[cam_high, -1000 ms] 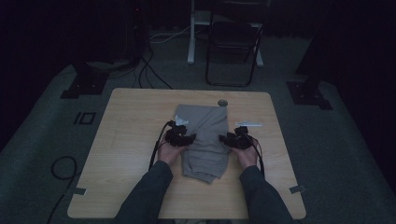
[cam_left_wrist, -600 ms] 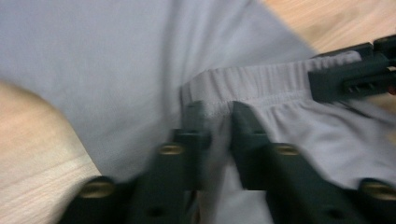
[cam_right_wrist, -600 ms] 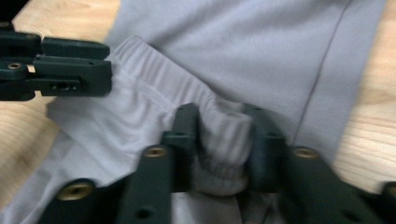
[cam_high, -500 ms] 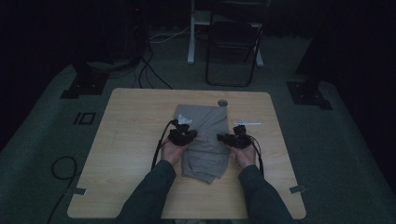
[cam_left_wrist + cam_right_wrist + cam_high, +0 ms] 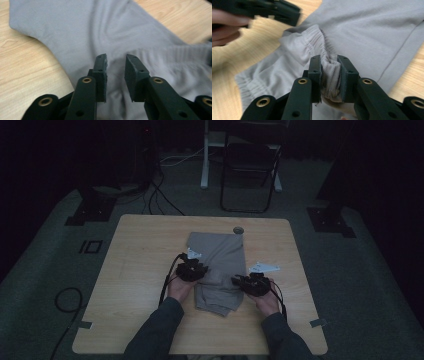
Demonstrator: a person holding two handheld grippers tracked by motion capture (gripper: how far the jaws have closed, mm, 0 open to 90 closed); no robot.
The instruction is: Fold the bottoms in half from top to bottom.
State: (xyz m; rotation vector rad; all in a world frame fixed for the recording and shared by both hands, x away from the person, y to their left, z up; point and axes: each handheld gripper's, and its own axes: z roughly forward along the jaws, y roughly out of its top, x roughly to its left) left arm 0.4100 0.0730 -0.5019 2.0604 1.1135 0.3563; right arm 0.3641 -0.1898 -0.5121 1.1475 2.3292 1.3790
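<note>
A folded grey garment (image 5: 220, 251) with an elastic waistband lies mid-table. In the high view my left gripper (image 5: 192, 269) rests over its left side and my right gripper (image 5: 252, 284) sits at its right edge, nearer the person. The left gripper view has my left gripper (image 5: 115, 58) open by a narrow gap just above the smooth grey cloth (image 5: 75, 25), nothing pinched. In the right gripper view my right gripper (image 5: 329, 61) is shut on a bunched stretch of the waistband (image 5: 312, 42). The other gripper (image 5: 269, 10) and a hand show beyond it.
The wooden table (image 5: 140, 270) has bare wood to the left, right and front of the garment. A small round grommet (image 5: 238, 230) sits just behind the cloth. A dark chair (image 5: 250, 170) and floor cables (image 5: 162, 195) lie beyond the far edge.
My right gripper has moved toward the person's side of the table, holding the garment's edge. The left gripper has barely shifted over the cloth.
</note>
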